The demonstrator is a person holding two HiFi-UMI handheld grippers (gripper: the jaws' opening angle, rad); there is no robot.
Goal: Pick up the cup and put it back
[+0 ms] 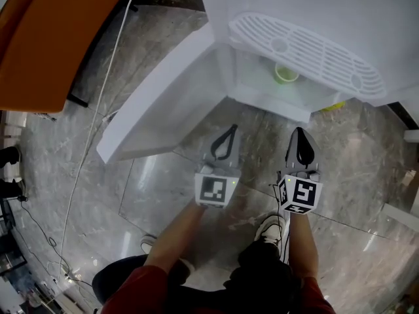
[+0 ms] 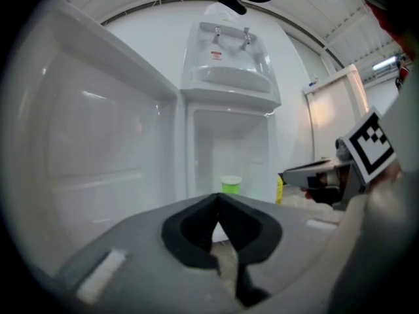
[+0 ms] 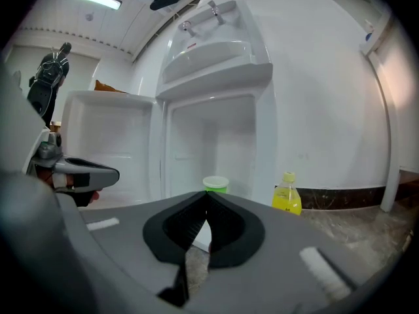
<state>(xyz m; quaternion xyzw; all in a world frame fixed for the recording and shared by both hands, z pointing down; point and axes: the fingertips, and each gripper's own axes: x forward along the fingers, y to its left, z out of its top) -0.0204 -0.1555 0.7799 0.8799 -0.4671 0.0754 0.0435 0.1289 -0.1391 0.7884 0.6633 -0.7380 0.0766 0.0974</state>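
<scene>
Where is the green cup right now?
In the head view, the green cup stands inside the white dispenser, in its open lower compartment. A yellow bottle sits on the floor outside, to the right.

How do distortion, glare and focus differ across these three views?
Head view: edges bend, the polished floor shows a pale sheen, the green cup is small but distinct. Left gripper view: heavy fisheye, dark corners, soft overall, the cup hazy. Right gripper view: same fisheye, sharper; the cup and yellow bottle read clearly.

Left gripper (image 1: 229,135), right gripper (image 1: 300,137) side by side, jaws together, empty, forearms extended forward
</scene>
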